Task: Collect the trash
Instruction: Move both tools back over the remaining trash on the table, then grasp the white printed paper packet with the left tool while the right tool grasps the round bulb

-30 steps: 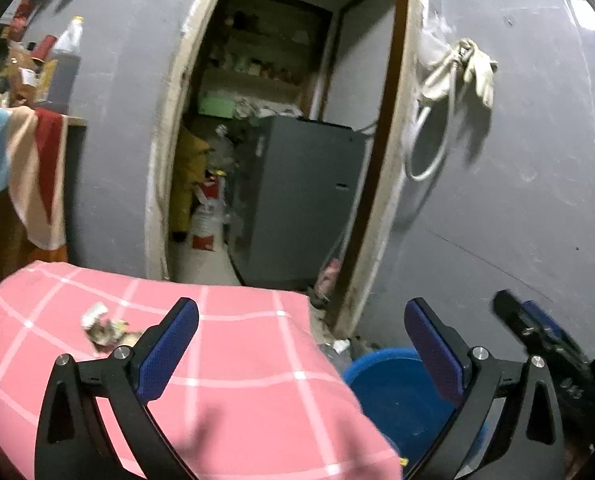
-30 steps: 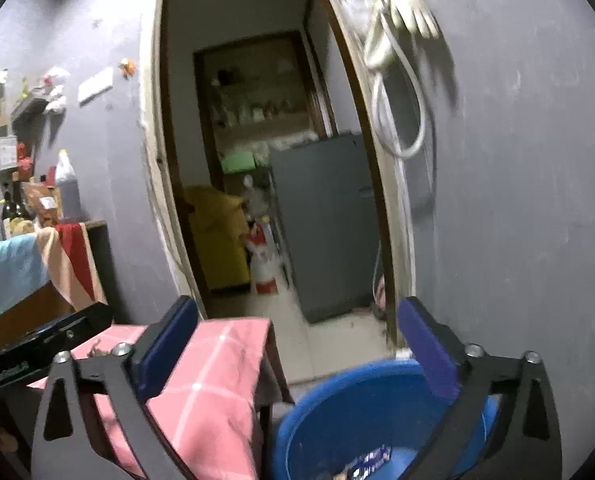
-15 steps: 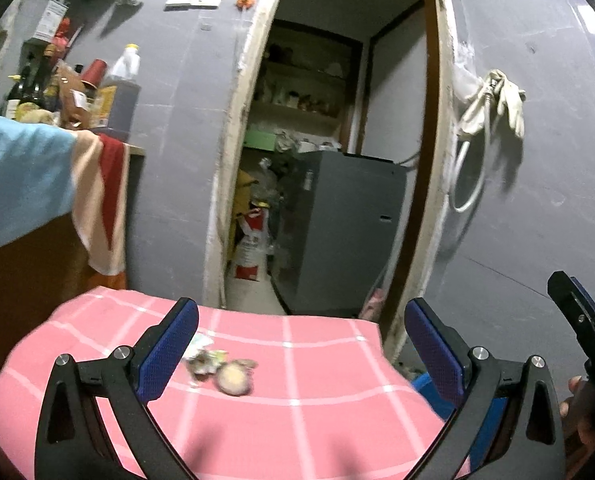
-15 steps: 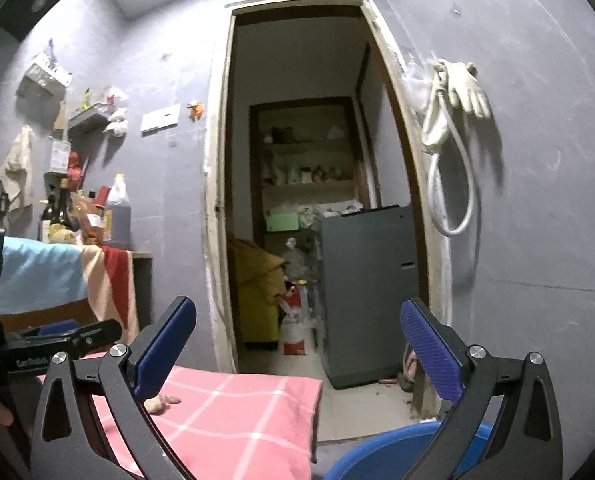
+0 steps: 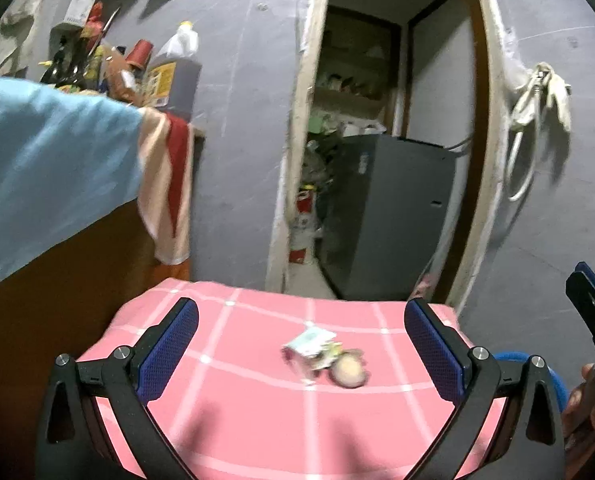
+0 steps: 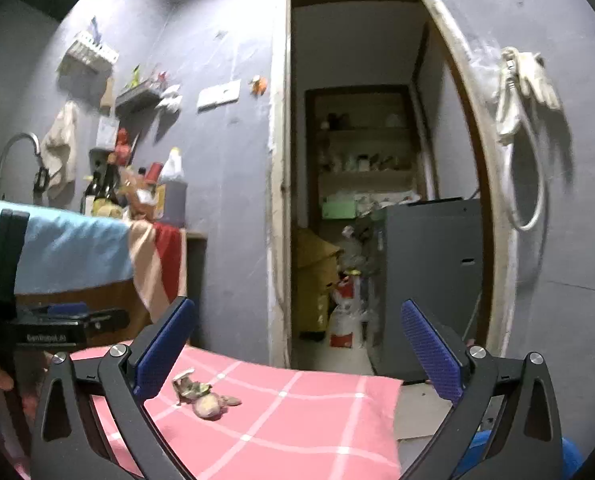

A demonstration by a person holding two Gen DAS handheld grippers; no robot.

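Left gripper (image 5: 300, 354) is hovering over the pink checked tablecloth (image 5: 257, 420), blue-padded jaws spread wide, nothing between them. Right gripper (image 6: 297, 356) is sitting the same way: jaws wide apart, empty, aimed at the open doorway (image 6: 361, 184).

Trash is lying on the cloth: a crumpled pale-green-and-white wrapper (image 5: 311, 343) touching a round beige scrap (image 5: 348, 372) on its right. In the left wrist view the pile is sitting between the left jaws, nearer the right finger, but further out than the tips. In the right wrist view the same pile is lying just beside that gripper's left finger (image 6: 165, 344).

Blue plastic tub rim (image 5: 553, 376) is showing past the cloth's right edge, low, partly hidden. Grey cabinet (image 6: 429, 280) is standing inside the doorway.
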